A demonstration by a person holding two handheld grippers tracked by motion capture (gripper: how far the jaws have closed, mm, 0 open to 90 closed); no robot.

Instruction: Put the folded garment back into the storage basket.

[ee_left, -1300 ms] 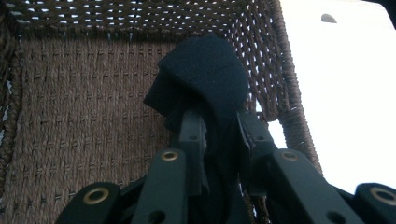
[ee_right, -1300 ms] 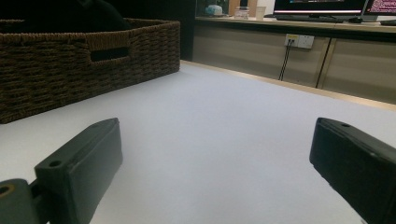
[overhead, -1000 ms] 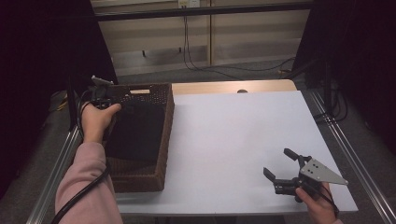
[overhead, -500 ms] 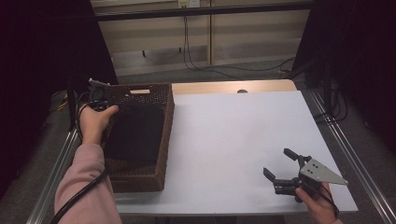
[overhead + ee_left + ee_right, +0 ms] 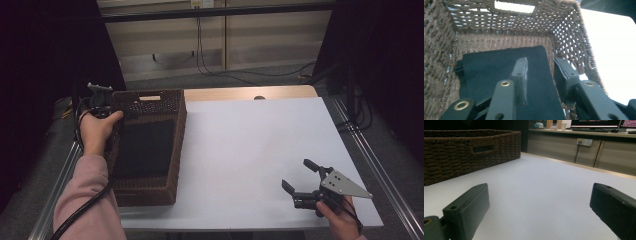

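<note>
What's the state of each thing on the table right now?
Wicker basket: upright on the table's left side, open-topped.
Folded black cloth: lying flat inside the basket.
Left tongs: open, above the cloth, holding nothing.
Right tongs: open wide, empty, low over the white tabletop.

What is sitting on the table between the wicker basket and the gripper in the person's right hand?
Nothing: the high view shows bare white table between the basket and the right gripper; the right gripper view agrees.
</note>
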